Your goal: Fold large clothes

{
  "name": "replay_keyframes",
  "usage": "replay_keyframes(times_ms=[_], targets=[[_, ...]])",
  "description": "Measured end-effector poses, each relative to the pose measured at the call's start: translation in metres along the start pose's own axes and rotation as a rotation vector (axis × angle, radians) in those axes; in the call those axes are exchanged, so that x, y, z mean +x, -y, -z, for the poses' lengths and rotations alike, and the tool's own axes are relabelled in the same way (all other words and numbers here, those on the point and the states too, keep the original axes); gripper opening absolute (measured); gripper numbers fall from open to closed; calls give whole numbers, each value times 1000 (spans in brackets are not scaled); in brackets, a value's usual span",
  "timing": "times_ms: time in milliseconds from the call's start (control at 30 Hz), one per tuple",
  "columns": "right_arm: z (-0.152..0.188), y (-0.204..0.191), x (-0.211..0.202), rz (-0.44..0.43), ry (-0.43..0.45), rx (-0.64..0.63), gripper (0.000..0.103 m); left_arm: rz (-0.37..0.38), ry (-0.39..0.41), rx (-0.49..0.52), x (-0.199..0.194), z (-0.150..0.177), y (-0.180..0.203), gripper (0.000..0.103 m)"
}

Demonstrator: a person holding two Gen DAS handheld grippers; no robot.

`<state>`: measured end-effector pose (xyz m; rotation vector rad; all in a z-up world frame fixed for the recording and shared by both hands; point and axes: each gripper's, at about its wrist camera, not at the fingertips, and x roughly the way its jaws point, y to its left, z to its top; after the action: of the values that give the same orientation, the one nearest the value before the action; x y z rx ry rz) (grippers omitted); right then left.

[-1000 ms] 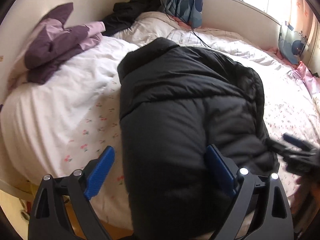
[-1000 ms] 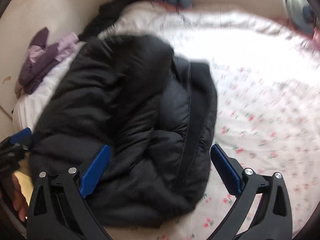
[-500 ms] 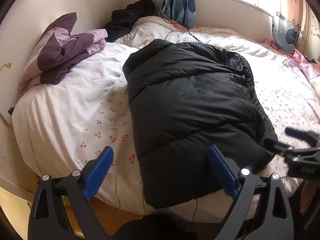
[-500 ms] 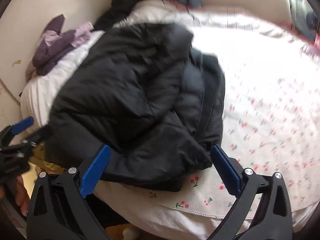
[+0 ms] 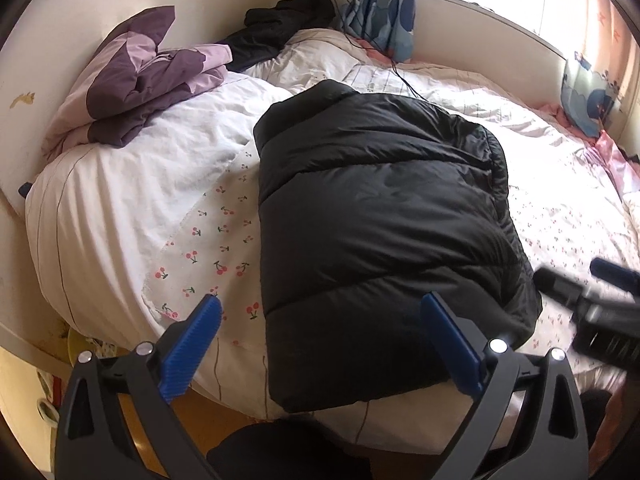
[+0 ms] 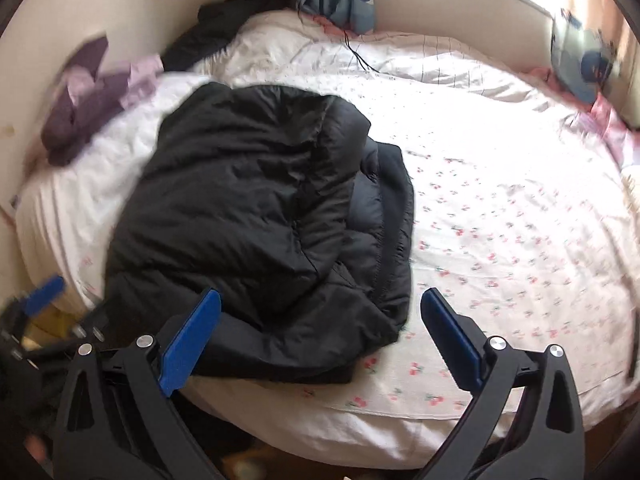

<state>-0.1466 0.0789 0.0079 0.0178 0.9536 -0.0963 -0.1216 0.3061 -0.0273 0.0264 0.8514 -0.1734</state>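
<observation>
A black puffer jacket (image 5: 380, 220) lies folded lengthwise on the bed, its hem hanging over the near edge. It also shows in the right wrist view (image 6: 256, 216), with its right side bunched in layers. My left gripper (image 5: 320, 340) is open and empty, held back above the jacket's hem. My right gripper (image 6: 320, 332) is open and empty, held back over the jacket's near right corner. The right gripper also shows at the right edge of the left wrist view (image 5: 592, 300).
The bed (image 5: 132, 184) has a white cover with a cherry print. A folded purple garment (image 5: 140, 76) lies at the far left by the wall. A dark garment (image 5: 280, 20) lies at the head. A black cable (image 5: 400, 76) runs across the far bedding. Curtains (image 5: 384, 4) hang behind.
Both grippers have pulled back and up from the jacket, which now lies farther off in both views. The jacket has stayed in place. Both grippers stay open.
</observation>
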Motion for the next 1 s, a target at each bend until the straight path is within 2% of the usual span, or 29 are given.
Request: replay_keyframes(times_ms=[233,467,667,767,1000], targets=[[-1,3,11,-10,-43,-6,97,9,-59,-32,11,-7,4,96],[-2,7,12,-25,-43,-9,97,-14,-99,-34,18,-12,6,96],[-6,7,14,-23,-50,-6,97,-36,-97,-36,20,-15,6,96],[-6,6,14,-22,-49,-13,97,-42,-129,-31,24,-16,5,96],[-8,2,15,-23,-52,-21,97,-35,-116,-40,21,-16,2,96]])
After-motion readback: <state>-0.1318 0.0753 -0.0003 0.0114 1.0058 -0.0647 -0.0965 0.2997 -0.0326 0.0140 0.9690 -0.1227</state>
